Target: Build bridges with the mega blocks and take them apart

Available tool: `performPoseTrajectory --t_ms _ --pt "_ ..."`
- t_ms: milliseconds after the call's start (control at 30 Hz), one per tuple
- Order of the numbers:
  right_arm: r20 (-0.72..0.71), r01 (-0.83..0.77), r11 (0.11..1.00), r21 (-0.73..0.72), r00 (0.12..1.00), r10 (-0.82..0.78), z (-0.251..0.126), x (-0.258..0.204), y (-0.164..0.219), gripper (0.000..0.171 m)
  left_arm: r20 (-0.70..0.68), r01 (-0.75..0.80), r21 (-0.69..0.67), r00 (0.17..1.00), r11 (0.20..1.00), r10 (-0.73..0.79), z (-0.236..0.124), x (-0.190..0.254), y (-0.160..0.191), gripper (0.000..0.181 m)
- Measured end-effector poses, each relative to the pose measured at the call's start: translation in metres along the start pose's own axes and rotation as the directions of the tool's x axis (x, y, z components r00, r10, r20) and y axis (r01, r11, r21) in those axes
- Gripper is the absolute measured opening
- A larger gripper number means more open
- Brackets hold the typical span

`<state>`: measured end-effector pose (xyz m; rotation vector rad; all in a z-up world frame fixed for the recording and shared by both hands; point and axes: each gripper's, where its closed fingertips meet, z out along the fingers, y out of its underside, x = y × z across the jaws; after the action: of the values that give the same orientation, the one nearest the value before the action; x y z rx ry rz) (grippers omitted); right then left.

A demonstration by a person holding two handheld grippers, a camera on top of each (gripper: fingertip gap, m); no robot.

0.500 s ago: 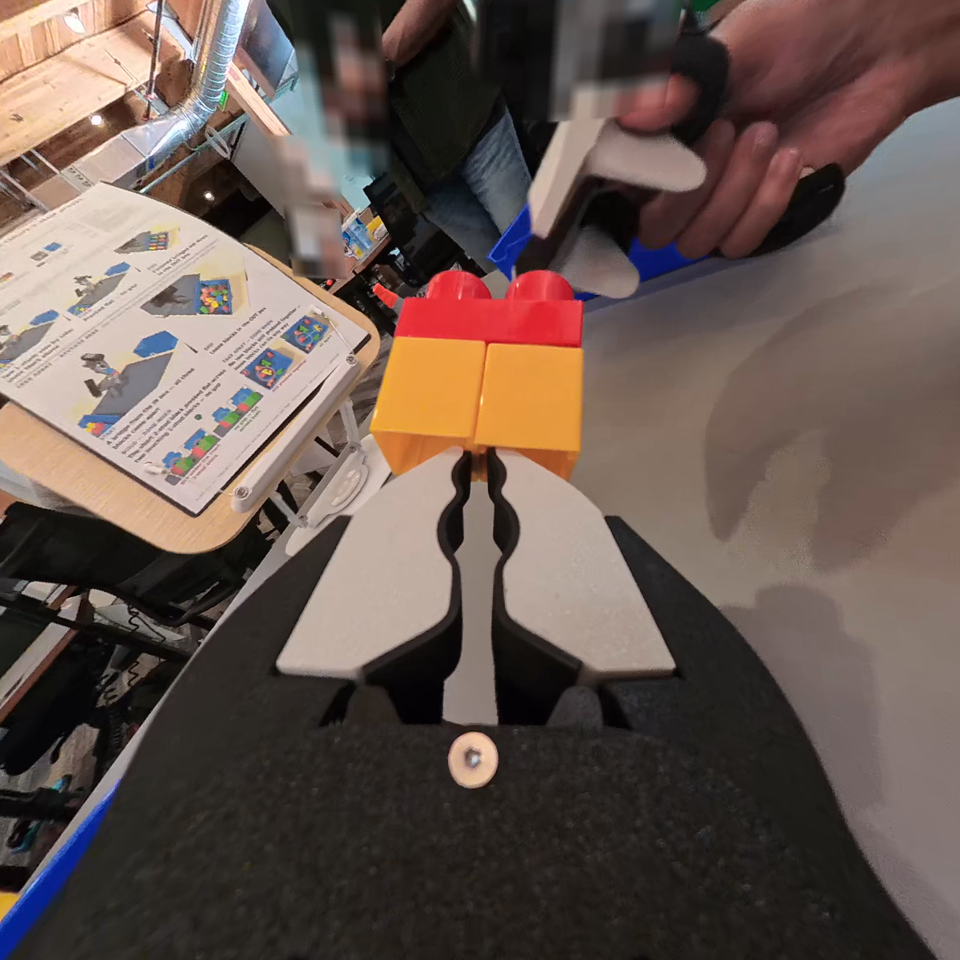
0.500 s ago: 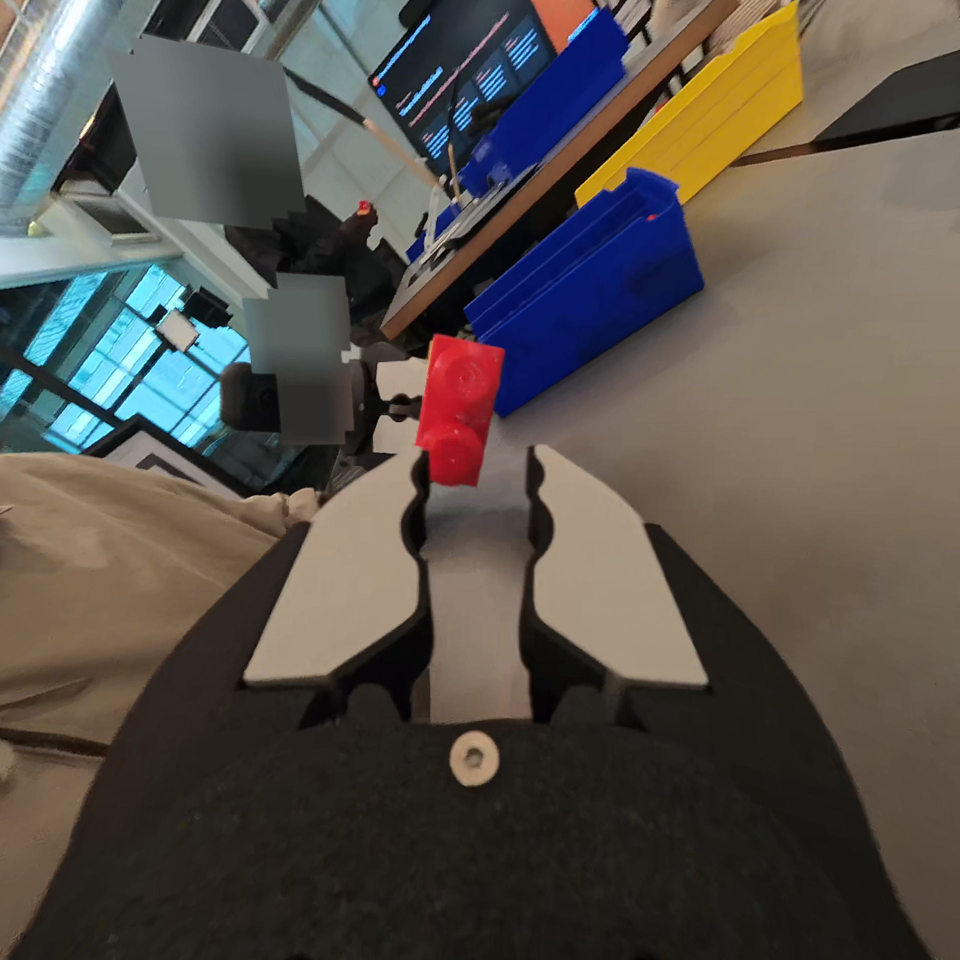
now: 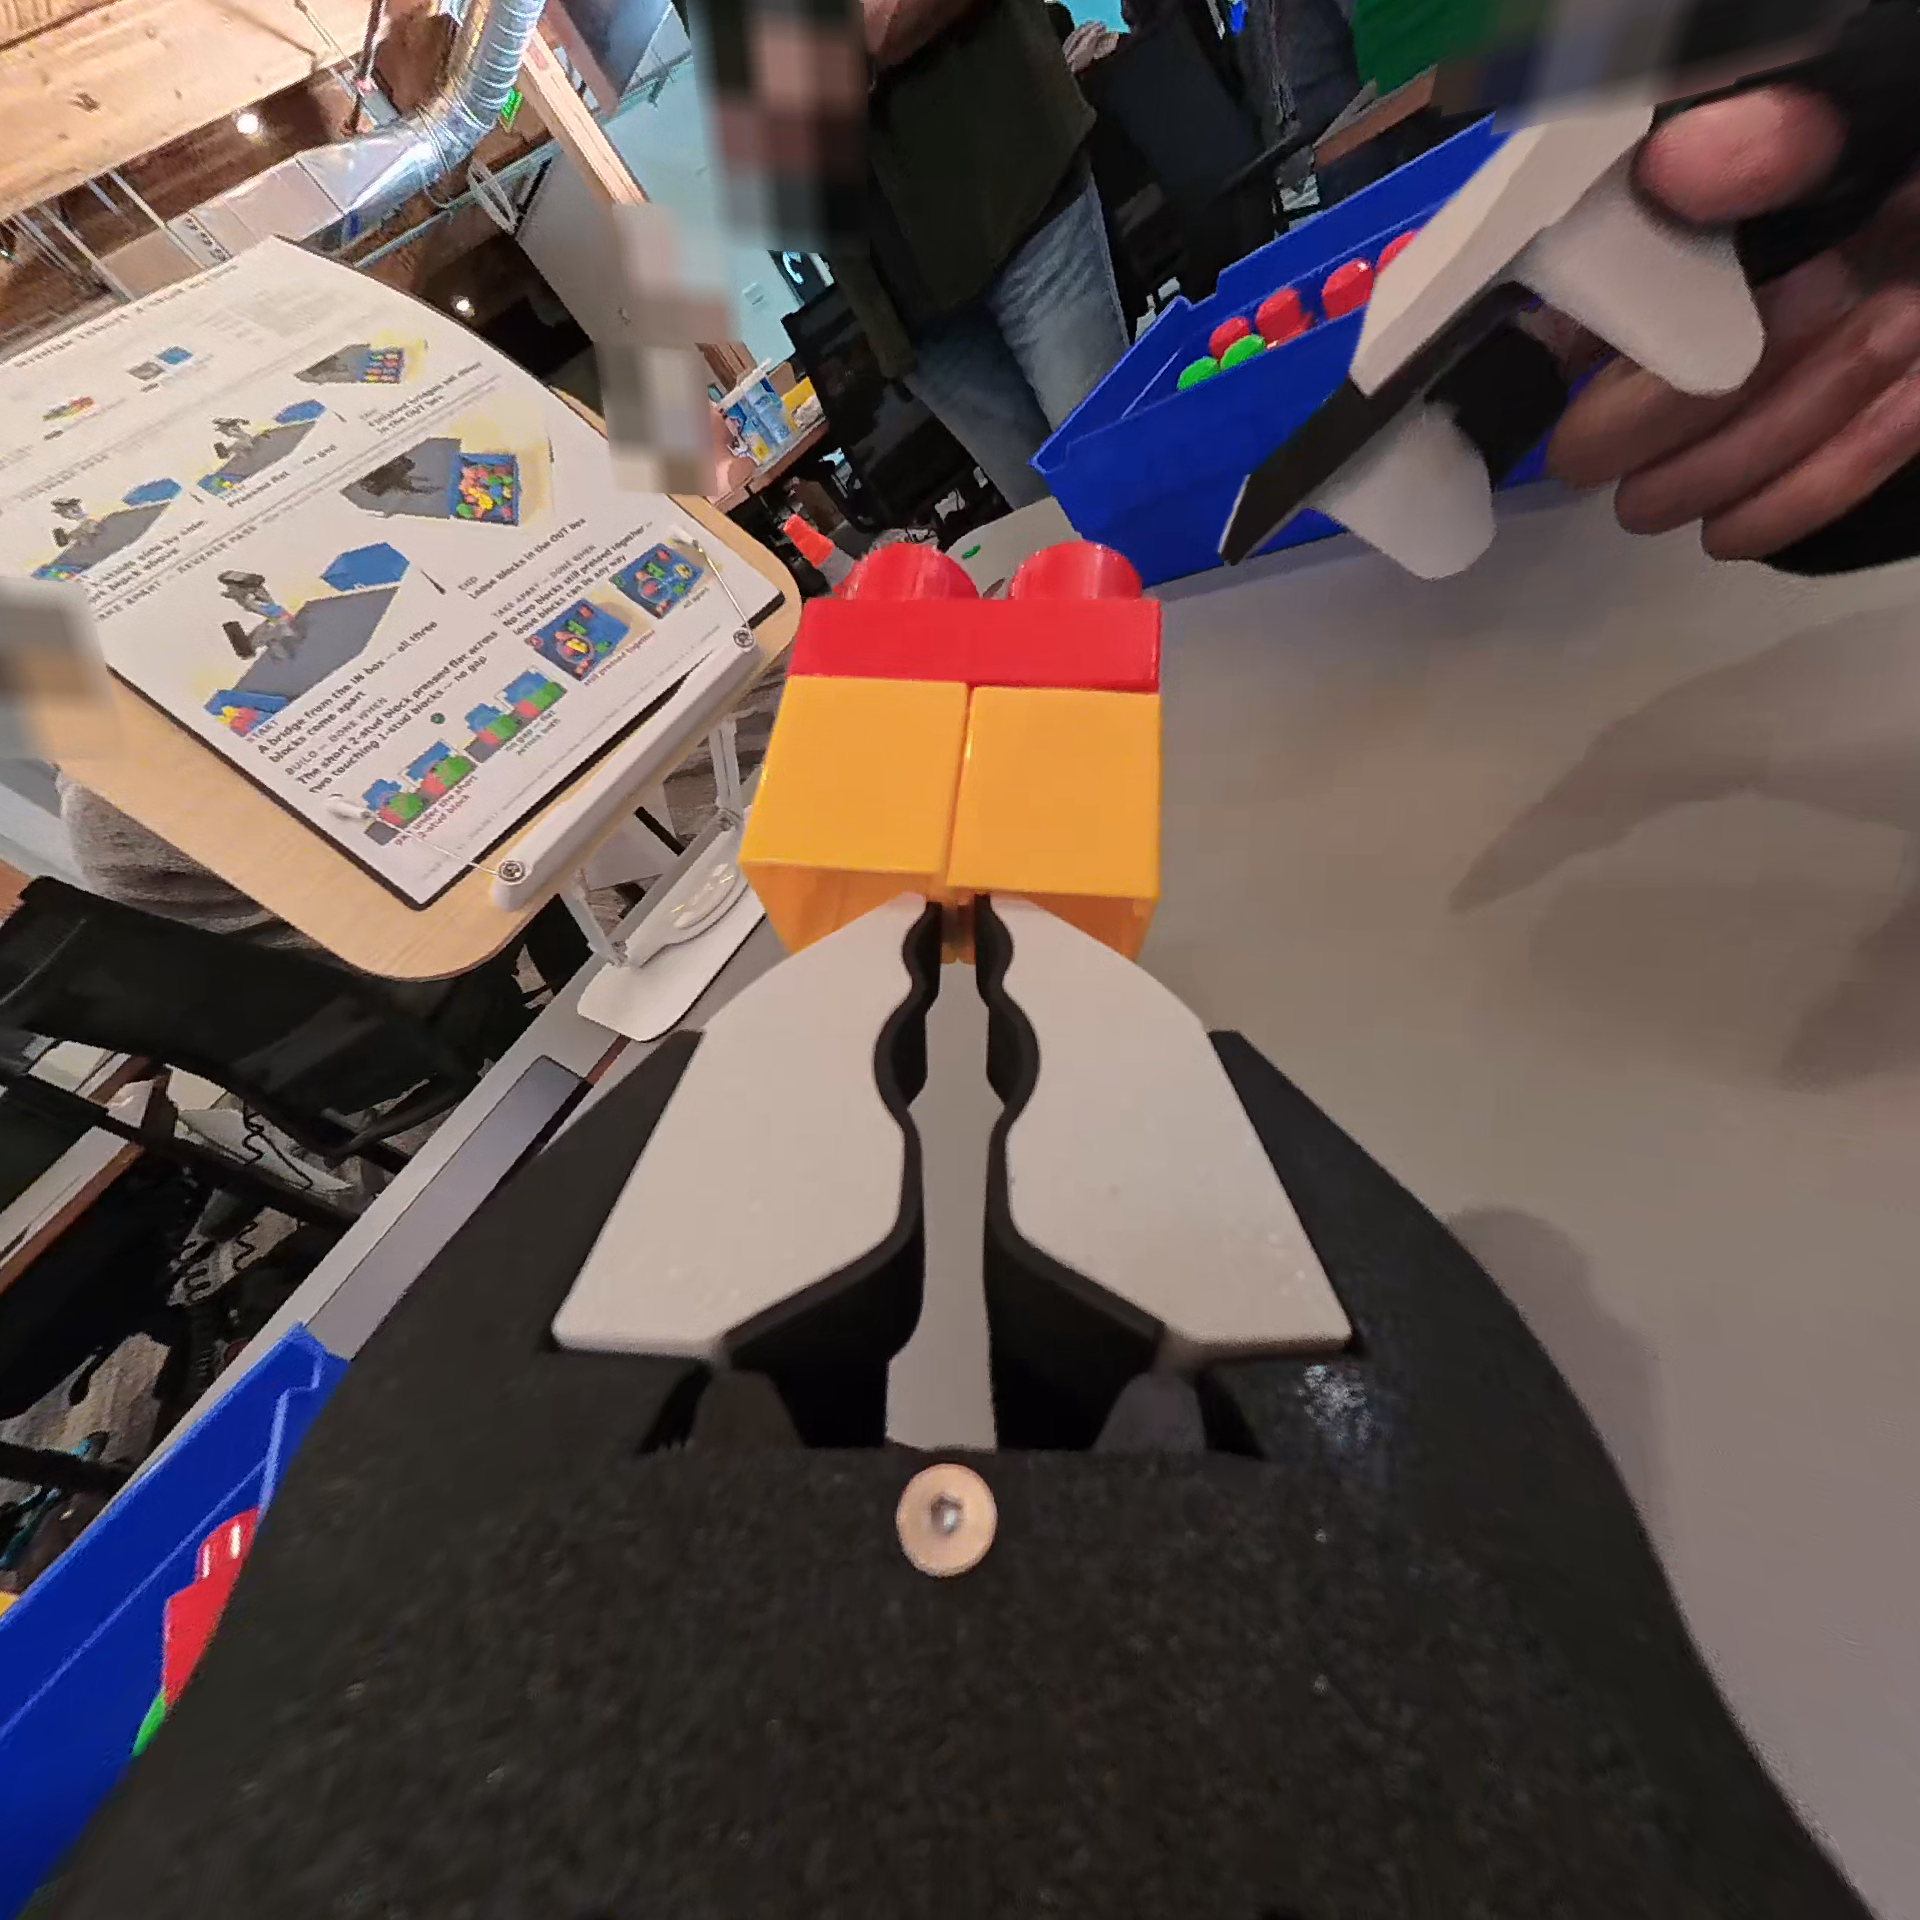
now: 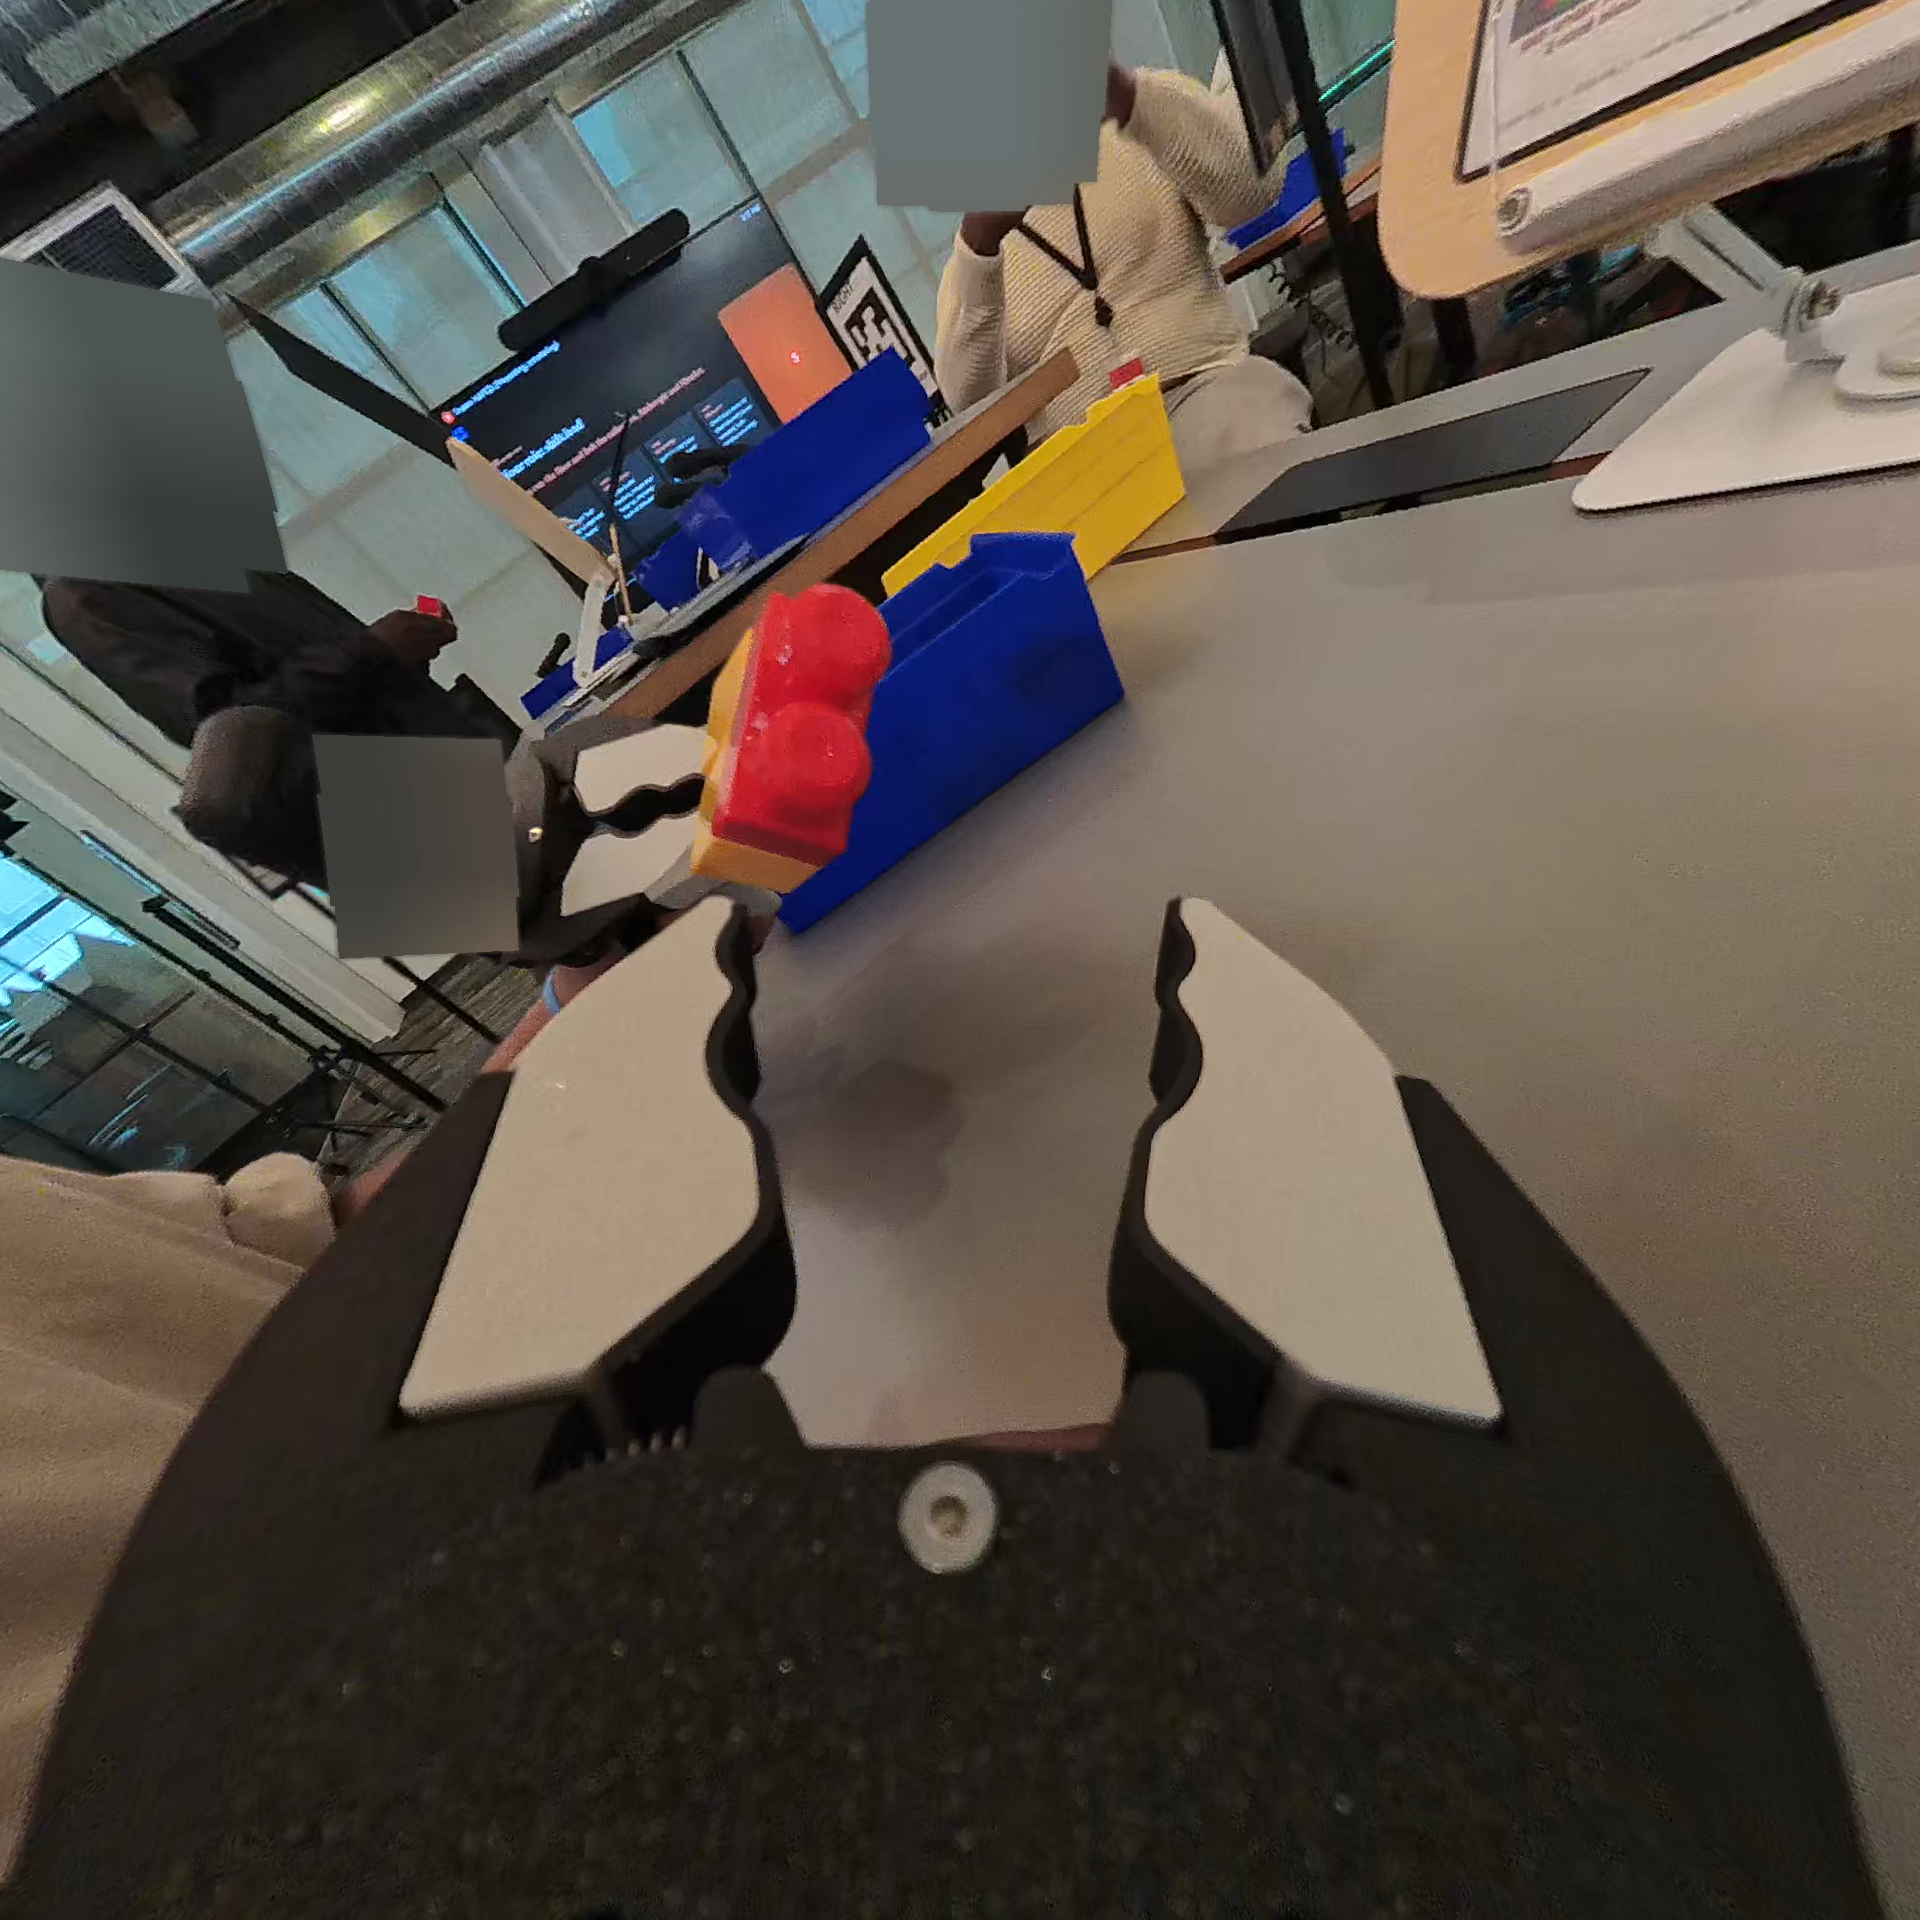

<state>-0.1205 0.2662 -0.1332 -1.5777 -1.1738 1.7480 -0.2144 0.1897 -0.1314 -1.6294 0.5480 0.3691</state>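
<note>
At the far left of the left wrist view, a blue bin (image 3: 156,1538) at the surface edge holds a red block (image 3: 208,1600). Above it, a printed sheet (image 3: 343,582) lies on a tilted wooden board (image 3: 312,883) on a white stand. In the middle, the left gripper (image 3: 957,920) is nearly together, its tips clamped on the inner walls where two yellow blocks (image 3: 961,795) meet. These sit side by side, touching, with a red two-stud block (image 3: 977,644) pressed across their tops: a small bridge, held above the grey surface (image 3: 1507,1039). To the right and beyond, a second blue bin (image 3: 1143,488) holds red and green blocks. At the top right, a hand (image 3: 1787,343) holds the right gripper (image 3: 1382,499) clear of the bridge.

In the right wrist view, the left gripper (image 4: 681,826) shows at left, gripping the bridge (image 4: 790,727) from its underside, studs turned toward the camera. Just behind the bridge stands a blue bin (image 4: 997,665), with a yellow bin (image 4: 1070,488) farther back. In the foreground, the right gripper (image 4: 956,935) has its fingers wide apart with nothing between them, short of the bridge and over the bare surface (image 4: 1507,831). At the top right, the board's stand (image 4: 1766,416) rests on the surface.
</note>
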Motion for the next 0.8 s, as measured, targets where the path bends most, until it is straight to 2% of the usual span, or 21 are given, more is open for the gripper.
performPoseTrajectory --t_ms 67,200,400,433,500,667,800 --pt "0.063 -0.005 0.999 -0.044 0.998 0.008 0.009 -0.010 -0.003 0.075 -0.011 -0.011 0.011 1.000 1.000 0.011 0.000 0.003 -0.003 0.005" --pt "0.274 -0.045 0.969 -0.243 0.955 0.113 0.036 -0.036 -0.004 0.069 -0.039 -0.089 0.021 0.995 0.996 0.090 0.008 0.009 -0.012 0.006" --pt "0.317 0.001 0.903 -0.430 0.937 0.149 0.060 -0.035 -0.003 0.053 -0.075 -0.195 0.027 0.978 0.980 0.197 0.022 0.018 -0.025 0.006" --pt "0.325 -0.004 0.894 -0.449 0.931 0.167 0.060 -0.037 -0.002 0.045 -0.074 -0.207 0.026 0.975 0.978 0.208 0.024 0.019 -0.026 0.006" --pt "0.313 -0.014 0.891 -0.453 0.934 0.174 0.060 -0.036 -0.002 0.038 -0.062 -0.226 0.008 0.972 0.974 0.226 0.029 0.018 -0.024 0.006" --pt "0.251 -0.029 0.921 -0.389 0.958 0.137 0.056 -0.021 -0.007 0.037 0.003 -0.161 -0.009 0.987 0.987 0.161 0.038 0.015 -0.020 0.006" --pt "0.169 -0.043 0.950 -0.309 0.981 0.099 0.039 0.000 -0.023 0.036 0.097 -0.077 -0.008 0.992 0.997 0.077 0.028 0.001 -0.015 0.020"
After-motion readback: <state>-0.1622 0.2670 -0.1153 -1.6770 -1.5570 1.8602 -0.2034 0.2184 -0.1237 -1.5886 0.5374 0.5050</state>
